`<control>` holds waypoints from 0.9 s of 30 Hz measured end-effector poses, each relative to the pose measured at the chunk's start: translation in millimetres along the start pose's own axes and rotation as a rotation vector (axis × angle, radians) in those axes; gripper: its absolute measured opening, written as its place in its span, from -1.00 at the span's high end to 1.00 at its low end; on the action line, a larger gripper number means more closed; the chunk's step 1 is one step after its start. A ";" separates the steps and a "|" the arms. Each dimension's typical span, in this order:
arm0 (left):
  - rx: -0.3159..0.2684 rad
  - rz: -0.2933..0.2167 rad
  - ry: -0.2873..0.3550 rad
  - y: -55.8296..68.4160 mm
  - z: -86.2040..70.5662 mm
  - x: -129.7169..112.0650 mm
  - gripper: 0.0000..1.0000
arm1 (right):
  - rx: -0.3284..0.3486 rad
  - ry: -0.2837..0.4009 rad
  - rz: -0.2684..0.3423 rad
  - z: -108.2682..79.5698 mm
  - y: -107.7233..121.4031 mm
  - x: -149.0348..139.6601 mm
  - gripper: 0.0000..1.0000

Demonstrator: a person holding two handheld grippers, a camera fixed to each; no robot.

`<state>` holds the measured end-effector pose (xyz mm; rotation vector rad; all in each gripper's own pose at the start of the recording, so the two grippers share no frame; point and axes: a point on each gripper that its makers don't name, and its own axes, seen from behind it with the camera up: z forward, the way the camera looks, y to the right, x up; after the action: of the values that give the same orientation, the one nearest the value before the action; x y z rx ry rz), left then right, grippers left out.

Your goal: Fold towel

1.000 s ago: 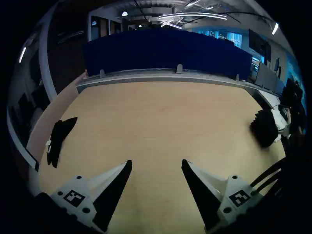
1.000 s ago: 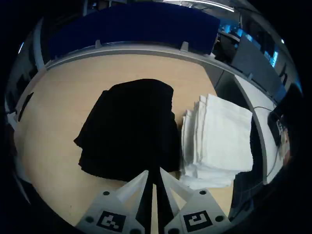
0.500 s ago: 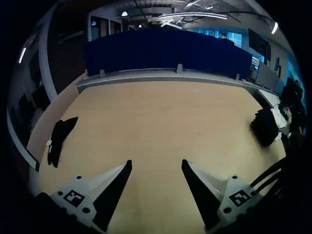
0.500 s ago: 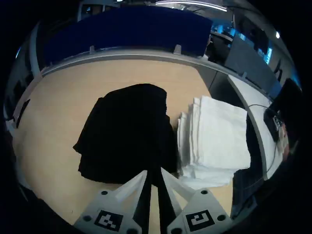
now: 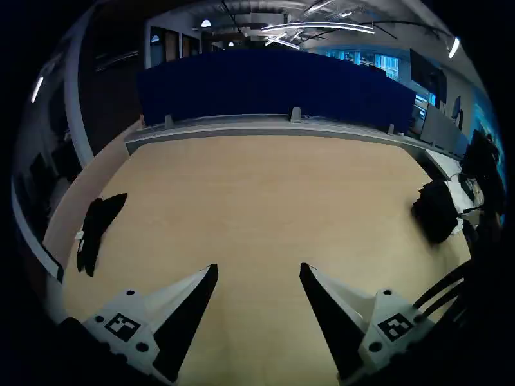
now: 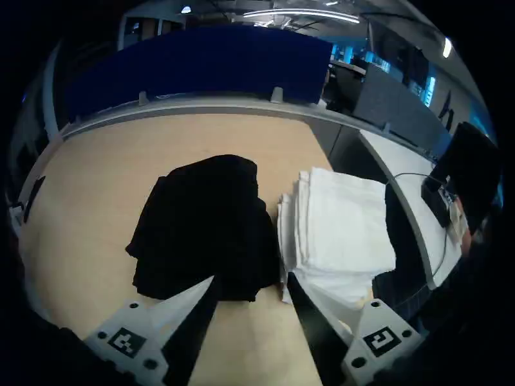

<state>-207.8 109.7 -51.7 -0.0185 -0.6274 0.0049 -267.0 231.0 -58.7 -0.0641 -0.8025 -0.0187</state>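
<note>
A black towel stack lies rumpled on the tabletop, touching a neat white towel stack near the right edge. Its folds are too dark to read. The right gripper stands wide apart, empty, just before both stacks. The left gripper gapes empty over bare wood.

White wedge fingers, black inner pads, square coded markers and dark screws on left tool and right tool.
</note>
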 end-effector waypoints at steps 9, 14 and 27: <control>-0.004 -0.004 0.015 -3.2 -0.3 3.6 -0.89 | -0.021 0.035 -0.005 -4.7 -5.4 11.6 -1.00; -0.006 -0.004 0.026 -6.7 -0.5 5.7 -0.89 | -0.039 0.097 0.001 -12.1 -10.9 27.3 -1.00; -0.023 -0.007 0.063 -15.1 -1.0 15.8 -0.88 | -0.073 0.493 0.095 -76.0 -36.2 112.9 -1.00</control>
<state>-194.4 94.7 -42.9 -0.0383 -0.5650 -0.0098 -135.5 190.8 -28.4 -0.1602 -0.3047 0.0257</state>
